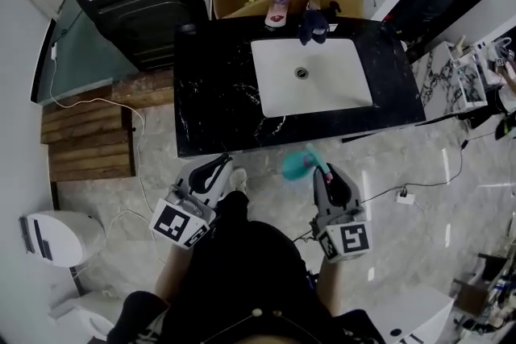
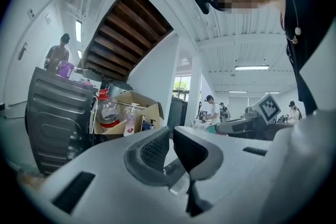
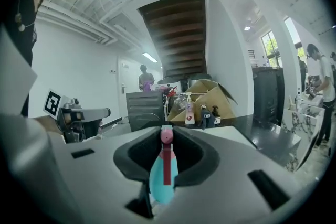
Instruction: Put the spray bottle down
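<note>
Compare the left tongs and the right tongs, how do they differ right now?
The right tongs grip a teal spray bottle; the left tongs hold nothing. The left tongs' jaws sit almost together, while the right tongs' jaws are spread around the bottle. Both point toward the black counter.

No words or numbers could be read anywhere. The cube on the left gripper and the cube on the right gripper each had a black and white square mark, but no letters. A pump bottle behind the sink had a red label. Its print was too small to read.
</note>
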